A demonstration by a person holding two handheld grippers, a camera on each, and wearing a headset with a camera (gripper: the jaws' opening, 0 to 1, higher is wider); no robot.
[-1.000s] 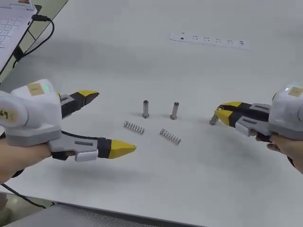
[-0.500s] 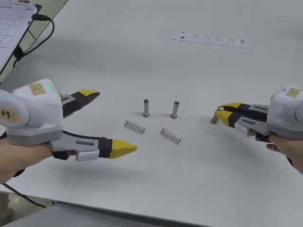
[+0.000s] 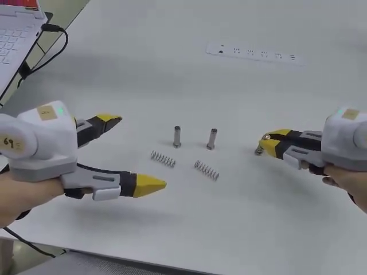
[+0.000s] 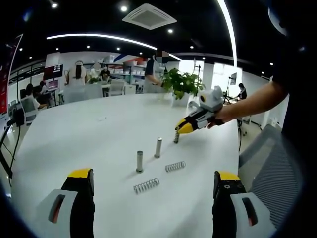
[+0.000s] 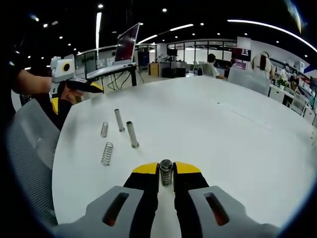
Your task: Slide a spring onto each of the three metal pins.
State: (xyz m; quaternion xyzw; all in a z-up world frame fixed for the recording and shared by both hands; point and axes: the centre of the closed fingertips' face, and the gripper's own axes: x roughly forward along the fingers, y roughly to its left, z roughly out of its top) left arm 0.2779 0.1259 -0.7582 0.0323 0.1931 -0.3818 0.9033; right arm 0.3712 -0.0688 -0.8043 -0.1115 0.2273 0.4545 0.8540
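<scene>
Fingers [image 5: 146,174] of right gripper [image 5: 166,176] tight around spring-sleeved pin [image 5: 166,169]

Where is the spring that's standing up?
In the head view, the small coiled metal spring stands at the right, between the yellow tips of the right claw.

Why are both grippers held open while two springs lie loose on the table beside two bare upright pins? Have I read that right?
Not both. The left gripper is open, but the right gripper has its fingers closed on a spring, as the right gripper view shows. The rest holds: two loose springs lie on the table beside two bare upright pins.
</scene>
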